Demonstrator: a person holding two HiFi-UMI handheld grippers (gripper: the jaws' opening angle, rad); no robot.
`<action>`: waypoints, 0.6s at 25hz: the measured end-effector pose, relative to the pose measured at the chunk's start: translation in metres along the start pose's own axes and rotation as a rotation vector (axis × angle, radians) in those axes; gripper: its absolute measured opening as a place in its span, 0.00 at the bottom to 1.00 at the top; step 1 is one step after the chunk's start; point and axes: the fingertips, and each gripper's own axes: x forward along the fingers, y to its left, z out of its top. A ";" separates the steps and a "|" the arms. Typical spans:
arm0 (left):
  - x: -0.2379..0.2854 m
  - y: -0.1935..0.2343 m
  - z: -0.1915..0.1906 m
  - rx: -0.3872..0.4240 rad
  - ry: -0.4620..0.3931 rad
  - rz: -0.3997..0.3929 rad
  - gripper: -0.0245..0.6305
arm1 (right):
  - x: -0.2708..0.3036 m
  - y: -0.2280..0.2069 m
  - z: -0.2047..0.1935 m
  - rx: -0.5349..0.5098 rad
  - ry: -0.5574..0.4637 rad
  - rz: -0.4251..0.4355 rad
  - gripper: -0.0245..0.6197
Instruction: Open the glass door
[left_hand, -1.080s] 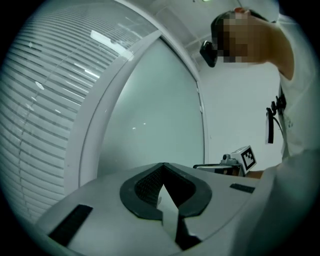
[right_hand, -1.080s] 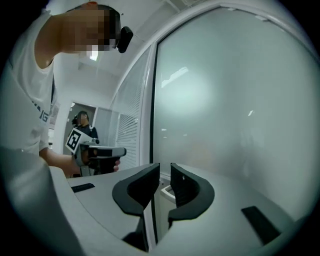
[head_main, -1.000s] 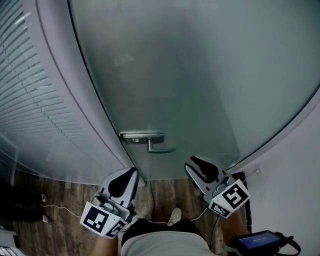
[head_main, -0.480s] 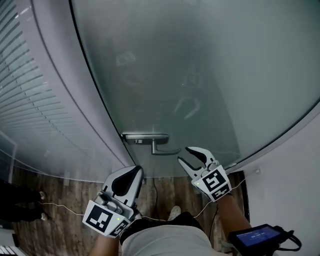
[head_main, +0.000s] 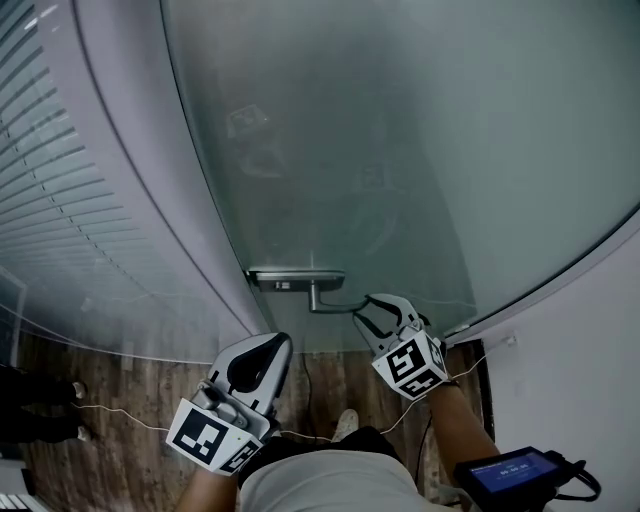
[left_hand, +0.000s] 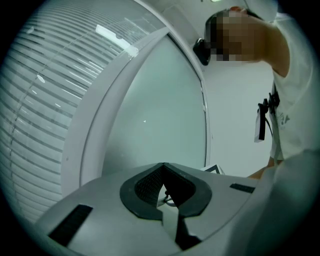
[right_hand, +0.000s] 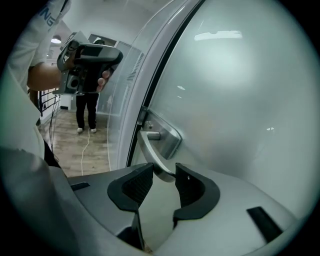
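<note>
The frosted glass door (head_main: 400, 150) stands shut, with a metal lever handle (head_main: 325, 297) on a plate near its left edge. My right gripper (head_main: 368, 312) is at the lever's free end. Its jaws have just been opening and stand open, with the tip of the lever handle (right_hand: 150, 150) between the pads of the right gripper (right_hand: 164, 175). No pad visibly presses on it. My left gripper (head_main: 272, 348) hangs lower left of the handle, apart from the door. It is shut with nothing in it, and in the left gripper view the left gripper (left_hand: 162, 172) points at the door frame.
A white door frame (head_main: 130, 180) and a glass partition with blinds (head_main: 45, 200) lie left of the door, and a white wall (head_main: 590, 350) lies to the right. Below is a wooden floor (head_main: 120, 380) with a thin cable. A person (right_hand: 87, 107) stands far off.
My right gripper has rolled and moved in to the lever's end, and its jaws have widened around it. The left gripper has barely shifted.
</note>
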 end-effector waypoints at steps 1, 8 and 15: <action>-0.001 0.000 0.000 0.000 0.000 0.001 0.04 | -0.001 0.000 0.001 0.005 -0.002 0.002 0.26; -0.009 0.001 -0.004 -0.001 -0.003 0.021 0.04 | -0.001 0.002 0.002 0.053 -0.028 -0.017 0.24; -0.011 -0.007 -0.004 0.014 -0.005 0.023 0.04 | 0.005 -0.006 0.000 0.080 -0.044 -0.031 0.24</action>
